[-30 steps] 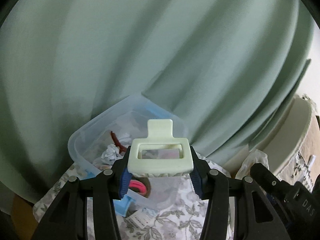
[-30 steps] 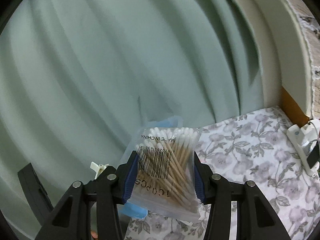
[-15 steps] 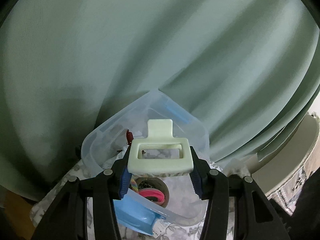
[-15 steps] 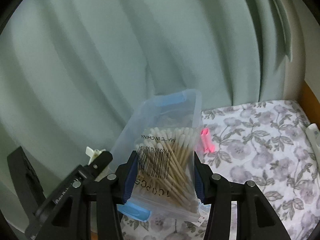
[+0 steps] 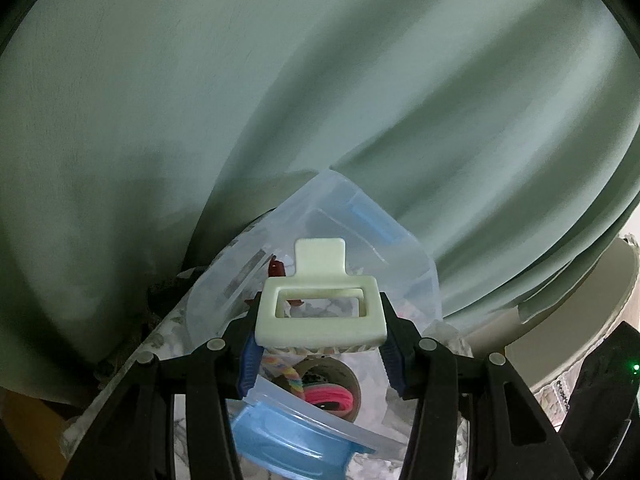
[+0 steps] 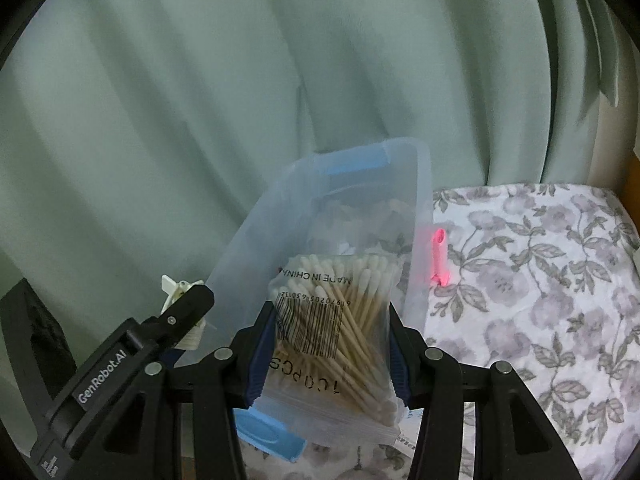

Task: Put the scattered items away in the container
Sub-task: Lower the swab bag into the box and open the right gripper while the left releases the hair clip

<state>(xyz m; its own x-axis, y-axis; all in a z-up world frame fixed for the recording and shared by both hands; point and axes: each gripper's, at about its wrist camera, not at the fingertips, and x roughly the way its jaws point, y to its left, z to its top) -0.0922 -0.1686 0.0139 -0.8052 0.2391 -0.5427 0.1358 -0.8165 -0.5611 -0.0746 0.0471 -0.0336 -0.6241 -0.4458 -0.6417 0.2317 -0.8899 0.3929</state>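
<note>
1. 2 lines of print read on the cotton swab bag (image 6: 336,336): "MADE IN CHINA" and "100PCS", beside a barcode.
2. "GenRobot.AI" marks the left gripper (image 6: 188,320), at 9 o'clock of the bag.
3. Right gripper (image 6: 332,354) jaws are clamped on the bag, above the clear container (image 6: 280,216).
4. Left gripper (image 5: 318,348) jaws grip a cream hair clip (image 5: 320,308) over the container (image 5: 416,260).
5. Pink clip (image 6: 439,256) lies on the floral cloth (image 6: 540,280) at 3 o'clock of the container; a green curtain (image 6: 200,100) hangs behind.

Floral-clothed surface (image 6: 540,300) under clear container (image 6: 420,184), pink clip (image 6: 439,256) beside.
</note>
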